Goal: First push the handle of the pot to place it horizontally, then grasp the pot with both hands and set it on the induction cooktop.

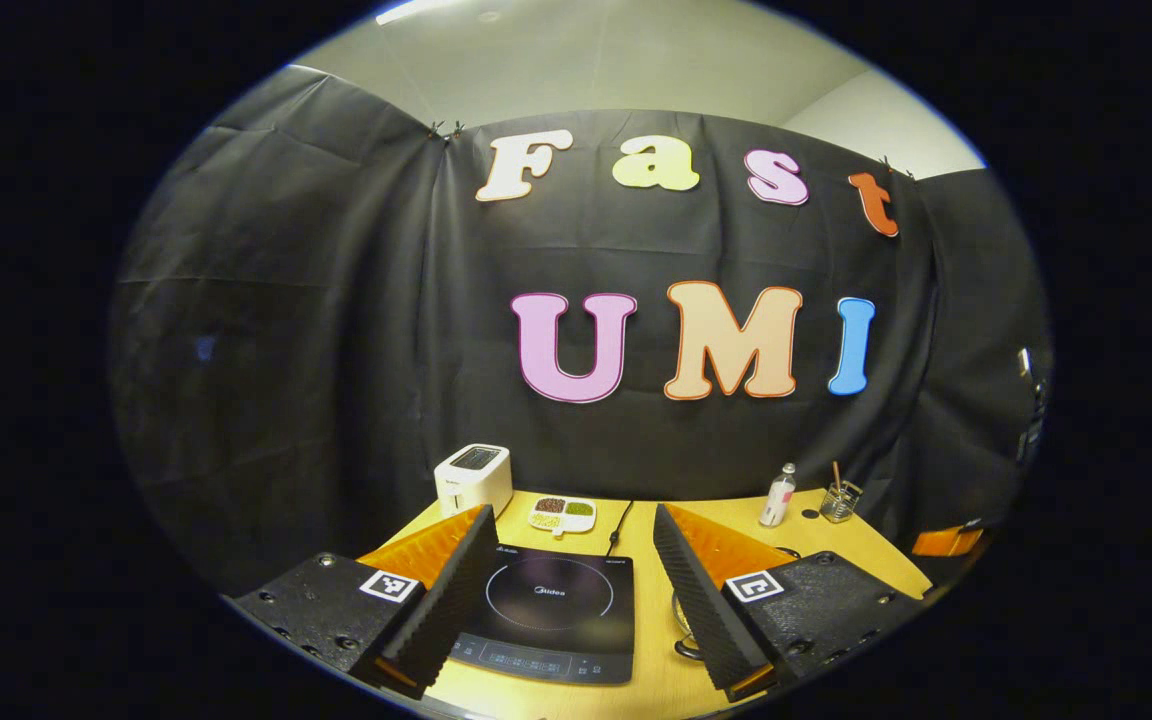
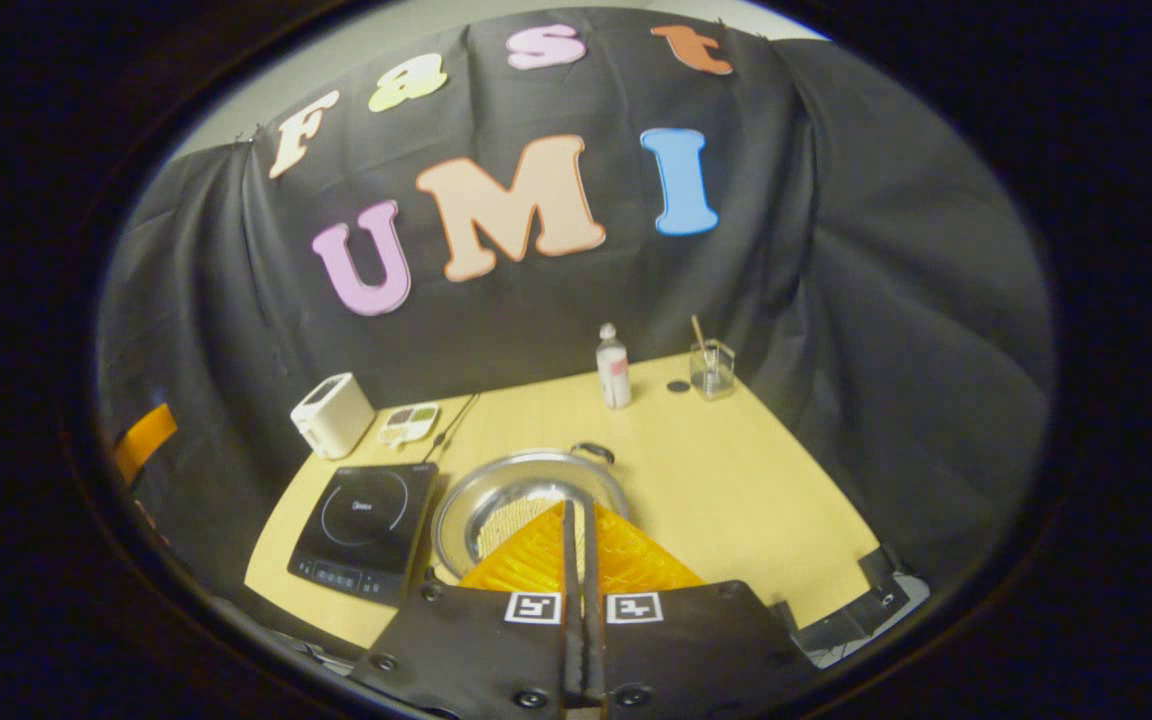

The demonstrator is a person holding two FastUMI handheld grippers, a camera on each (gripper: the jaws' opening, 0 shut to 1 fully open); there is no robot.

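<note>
Yellow tabletop carried the induction cooktop and, just beside it, the pot. Right gripper hovered over the pot, fingers pressed together (likely for pushing); left gripper was spread wide above the cooktop. Next: nudge the handle level.

Tongs: black ribbed pads, orange fingers, square markers, screws.

Shiny metal pot, glossy black cooktop, matt wooden table
</note>
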